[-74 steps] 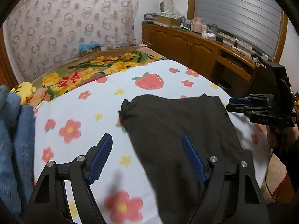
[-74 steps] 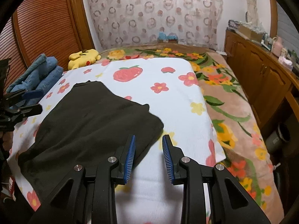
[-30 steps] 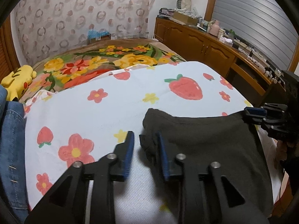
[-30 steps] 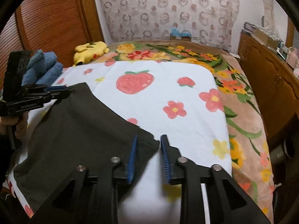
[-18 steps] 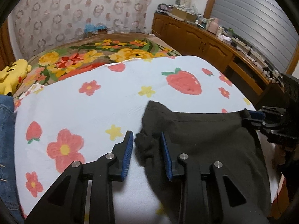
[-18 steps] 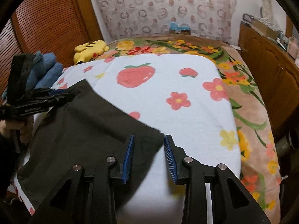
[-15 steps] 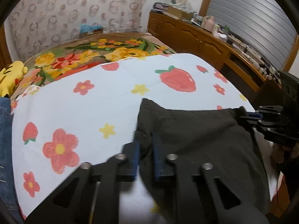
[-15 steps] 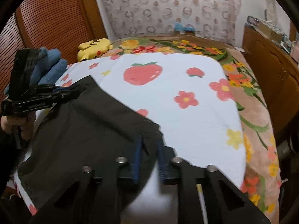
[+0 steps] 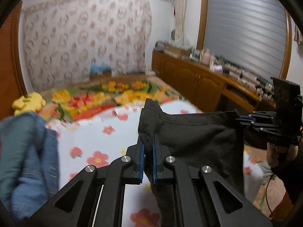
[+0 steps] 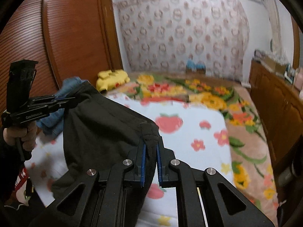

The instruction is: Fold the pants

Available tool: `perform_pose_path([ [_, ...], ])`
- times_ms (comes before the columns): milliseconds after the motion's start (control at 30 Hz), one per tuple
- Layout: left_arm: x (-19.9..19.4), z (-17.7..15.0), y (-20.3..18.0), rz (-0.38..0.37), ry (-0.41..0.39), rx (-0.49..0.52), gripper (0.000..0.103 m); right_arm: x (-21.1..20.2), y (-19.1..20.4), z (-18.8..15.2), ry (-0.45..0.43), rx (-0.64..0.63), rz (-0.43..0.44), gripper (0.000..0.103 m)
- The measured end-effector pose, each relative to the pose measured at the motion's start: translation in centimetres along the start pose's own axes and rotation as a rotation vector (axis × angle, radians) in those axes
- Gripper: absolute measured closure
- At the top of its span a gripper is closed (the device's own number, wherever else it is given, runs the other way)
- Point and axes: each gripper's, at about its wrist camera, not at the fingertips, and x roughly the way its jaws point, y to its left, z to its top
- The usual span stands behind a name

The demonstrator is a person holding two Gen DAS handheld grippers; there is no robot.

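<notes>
Both my jaws just closed | left gripper (image 9: 148, 141) and right gripper (image 10: 150, 149) each clamp a corner of the black pants (image 9: 198, 132) | edge now lifted off the floral sheet (image 10: 198, 132) | fold-over can begin

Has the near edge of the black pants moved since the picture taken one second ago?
Yes. The black pants edge has risen off the flowered sheet; the left gripper and right gripper hold its corners against the far wall.
</notes>
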Motion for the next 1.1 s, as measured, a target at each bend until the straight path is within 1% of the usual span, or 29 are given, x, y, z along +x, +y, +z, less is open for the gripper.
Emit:
perform_pose_path([
  [100, -4.0, 0.7, -0.7, 0.018, -0.077, 0.018, 0.095, -3.0, 1.7, 0.5, -0.065, -0.031, 0.003, 0.093],
  [267, -9.7, 1.2, -1.6, 0.036, -0.170, 0.039, 0.095, -7.9, 4.6, 0.8, -0.153, -0.082, 0.014, 0.093],
  [333, -11.8, 1.2, -1.9, 0.041, -0.199, 0.045, 0.095, -9.4, 5.4, 0.7, -0.172, -0.098, 0.026, 0.093],
  [467, -14.8, 1.2, -1.9, 0.057, -0.238, 0.062, 0.095, -12.1, 7.1, 0.4, -0.203, -0.147, 0.040, 0.093],
  [567, -15.4, 1.3, -1.4, 0.077, -0.247, 0.069, 0.095, -12.8, 7.5, -0.1, -0.219, -0.175, 0.051, 0.093],
  [667, -14.9, 1.2, -0.5, 0.084, -0.239, 0.057, 0.095, -12.1, 6.9, -0.2, -0.217, -0.169, 0.068, 0.093],
  [767, -13.0, 1.0, 0.3, 0.104, -0.218, 0.059, 0.095, -9.9, 5.6, 0.2, -0.204, -0.156, 0.075, 0.093],
  [833, -11.3, 0.9, 0.9, 0.123, -0.195, 0.063, 0.095, -8.2, 5.0, 0.6, -0.190, -0.161, 0.065, 0.093],
  [933, -6.7, 0.4, 2.7, 0.149, -0.133, 0.059, 0.095, -4.1, 3.7, 0.8, -0.131, -0.162, 0.051, 0.093],
  [967, -4.6, 0.1, 3.6, 0.166, -0.103, 0.058, 0.095, -2.9, 3.3, 0.8, -0.109, -0.161, 0.048, 0.093],
  [1033, -1.7, -0.6, 4.7, 0.186, -0.056, 0.057, 0.095, 0.5, 2.3, 0.6, -0.064, -0.169, 0.028, 0.093],
  [1100, 1.2, -1.4, 6.1, 0.190, -0.007, 0.035, 0.095, 3.3, 1.5, 0.7, -0.023, -0.170, 0.023, 0.093],
])
